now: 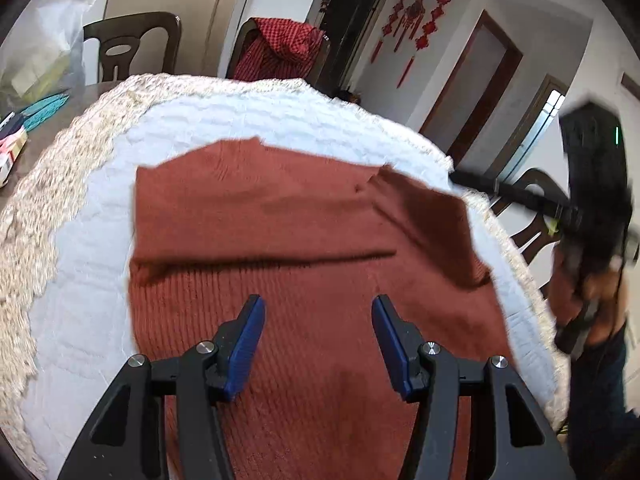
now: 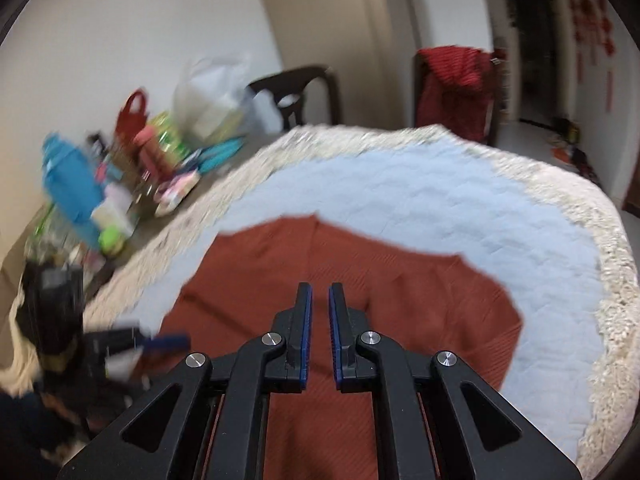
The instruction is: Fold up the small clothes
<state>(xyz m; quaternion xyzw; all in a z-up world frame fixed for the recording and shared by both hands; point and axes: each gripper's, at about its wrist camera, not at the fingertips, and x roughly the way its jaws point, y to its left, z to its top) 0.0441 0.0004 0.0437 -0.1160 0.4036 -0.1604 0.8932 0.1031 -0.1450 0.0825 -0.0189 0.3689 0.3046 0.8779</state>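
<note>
A rust-red knitted sweater (image 1: pixel 288 232) lies partly folded on a white quilted mat (image 1: pixel 256 120); it also shows in the right wrist view (image 2: pixel 400 300). My left gripper (image 1: pixel 318 312) is open and empty, hovering above the sweater's ribbed lower part. My right gripper (image 2: pixel 319 300) hovers above the sweater with its blue pads nearly together and nothing between them. The right gripper also shows blurred at the mat's right edge in the left wrist view (image 1: pixel 472 178). The left gripper shows blurred at the lower left in the right wrist view (image 2: pixel 160 342).
The mat has a cream fringed border (image 2: pixel 612 280). Bottles, bags and boxes (image 2: pixel 120 168) crowd the table's left side. Dark chairs (image 1: pixel 132 46) stand behind the table, one draped with a red checked garment (image 1: pixel 280 48). Another chair (image 1: pixel 532 216) stands at the right.
</note>
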